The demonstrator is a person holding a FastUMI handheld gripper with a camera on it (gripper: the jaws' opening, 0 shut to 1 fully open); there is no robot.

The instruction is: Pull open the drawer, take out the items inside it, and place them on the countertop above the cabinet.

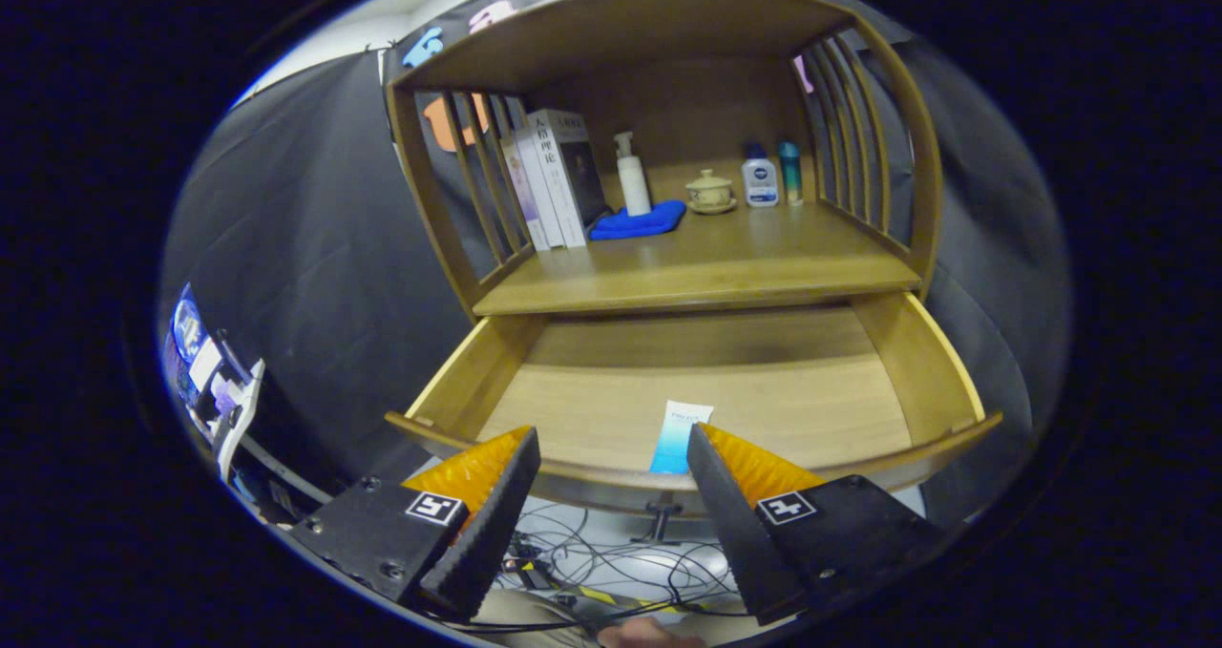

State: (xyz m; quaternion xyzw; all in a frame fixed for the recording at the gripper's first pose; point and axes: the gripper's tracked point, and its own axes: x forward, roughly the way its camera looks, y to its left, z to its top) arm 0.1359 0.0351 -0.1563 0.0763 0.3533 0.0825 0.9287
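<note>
The wooden cabinet's drawer (931,362) stands pulled out toward me, its floor bare but for a small white and blue tube (680,436) lying near the front wall. My gripper (613,443) hovers open at the drawer's front edge with nothing between its fingers. The tube lies just ahead of the right fingertip (705,448), slightly inside the gap. The countertop (706,271) sits directly above the drawer.
On the countertop stand several books (554,176) at the left, a white pump bottle (632,176), a blue cloth (638,220), a lidded cup on a saucer (710,191) and two small bottles (771,176). Slatted sides and a shelf top enclose it. Cables lie on the floor below.
</note>
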